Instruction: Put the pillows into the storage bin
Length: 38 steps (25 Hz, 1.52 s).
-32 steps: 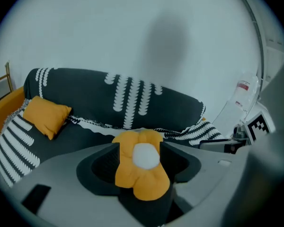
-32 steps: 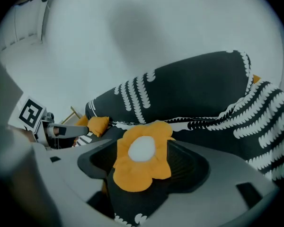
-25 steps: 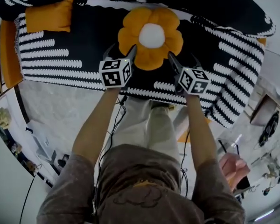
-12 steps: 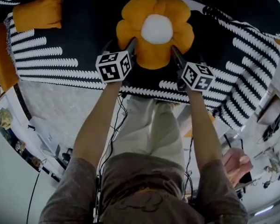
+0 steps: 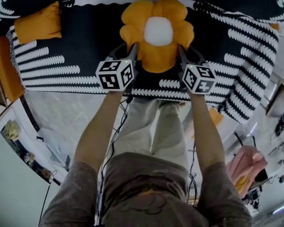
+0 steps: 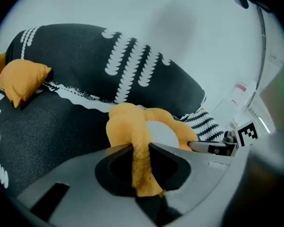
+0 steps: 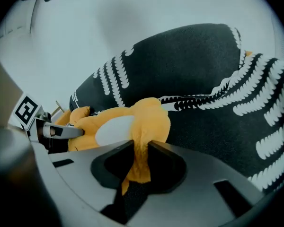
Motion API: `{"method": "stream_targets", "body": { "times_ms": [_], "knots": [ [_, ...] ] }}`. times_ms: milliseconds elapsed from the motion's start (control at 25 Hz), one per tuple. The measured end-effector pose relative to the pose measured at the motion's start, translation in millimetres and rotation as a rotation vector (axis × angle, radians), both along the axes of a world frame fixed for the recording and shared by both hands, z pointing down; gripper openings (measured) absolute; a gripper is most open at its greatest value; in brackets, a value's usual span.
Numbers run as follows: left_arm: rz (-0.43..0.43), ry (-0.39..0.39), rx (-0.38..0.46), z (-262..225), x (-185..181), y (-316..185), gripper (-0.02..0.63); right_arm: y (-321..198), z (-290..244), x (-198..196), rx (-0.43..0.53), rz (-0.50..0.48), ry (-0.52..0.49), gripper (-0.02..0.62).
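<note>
Pinching from both sides, the two tools are closing on the orange flower-shaped plush pillow (image 5: 154, 58), which lies on the black fabric cover with white scalloped stripes (image 5: 85, 37) at 12 o'clock in the head view. The left hand-held gripper (image 5: 133, 48) meets the pillow's 8 o'clock petal, and its own view shows a fold of orange plush squeezed between its narrowing jaws. The right hand-held gripper (image 5: 181, 51) bites the 4 o'clock petal, with a like fold nipped between its jaws. The pillow's white round centre sits just beyond and between both tips. A plain orange cushion (image 5: 38, 22) rests well apart at 10 o'clock, near a black striped bolster (image 6: 132, 65).
</note>
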<state>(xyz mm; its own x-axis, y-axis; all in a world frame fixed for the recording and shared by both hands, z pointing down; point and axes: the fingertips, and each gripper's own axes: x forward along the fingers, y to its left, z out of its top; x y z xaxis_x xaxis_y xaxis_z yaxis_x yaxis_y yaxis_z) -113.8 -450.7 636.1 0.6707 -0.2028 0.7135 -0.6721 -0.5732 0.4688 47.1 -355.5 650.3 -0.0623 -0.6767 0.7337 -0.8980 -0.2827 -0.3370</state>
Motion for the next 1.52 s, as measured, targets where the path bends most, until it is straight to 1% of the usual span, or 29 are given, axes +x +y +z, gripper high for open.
{"method": "stream_targets", "body": {
  "times_ms": [80, 200, 240, 320, 400, 520, 600, 640, 760, 840, 920, 1040, 1120, 1280, 1360, 1440, 1520],
  "knots": [
    [0.032, 0.027, 0.022, -21, 15, 7, 0.063, 11, -22, 12, 0.025, 0.020, 0.026, 0.072],
    [0.097, 0.076, 0.042, -51, 56, 28, 0.063, 43, -58, 47, 0.059, 0.087, 0.072, 0.072],
    [0.121, 0.087, 0.051, -51, 71, 32, 0.063, 51, -58, 59, 0.076, 0.118, 0.079, 0.072],
    [0.177, 0.101, 0.082, -38, 96, 41, 0.063, 69, -42, 77, 0.118, 0.185, 0.082, 0.072],
    [0.241, 0.120, 0.103, -27, 124, 60, 0.063, 97, -29, 97, 0.145, 0.247, 0.094, 0.074],
    [0.334, 0.167, 0.107, -38, 174, 103, 0.063, 150, -44, 135, 0.163, 0.334, 0.141, 0.074],
    [0.416, 0.192, 0.109, -52, 204, 139, 0.063, 196, -58, 153, 0.168, 0.418, 0.172, 0.074],
    [0.450, 0.203, 0.110, -57, 219, 159, 0.063, 221, -64, 162, 0.169, 0.456, 0.186, 0.074],
    [0.517, 0.225, 0.118, -70, 258, 225, 0.063, 294, -79, 186, 0.180, 0.535, 0.215, 0.075],
    [0.594, 0.248, 0.117, -77, 283, 272, 0.063, 349, -88, 196, 0.187, 0.613, 0.235, 0.076],
    [0.686, 0.272, 0.115, -86, 306, 320, 0.063, 403, -98, 202, 0.189, 0.698, 0.256, 0.077],
    [0.774, 0.285, 0.113, -99, 330, 391, 0.063, 478, -109, 210, 0.184, 0.779, 0.267, 0.075],
    [0.837, 0.290, 0.107, -103, 343, 446, 0.064, 535, -113, 213, 0.178, 0.844, 0.276, 0.075],
    [0.973, 0.300, 0.088, -106, 360, 559, 0.064, 650, -116, 205, 0.162, 0.988, 0.291, 0.075],
    [1.060, 0.287, 0.073, -101, 359, 610, 0.064, 701, -109, 188, 0.147, 1.076, 0.276, 0.075],
    [1.162, 0.258, 0.052, -89, 348, 654, 0.064, 743, -95, 158, 0.122, 1.179, 0.246, 0.076],
    [1.212, 0.240, 0.038, -71, 341, 689, 0.064, 776, -78, 141, 0.103, 1.230, 0.227, 0.075]
  ]
}}
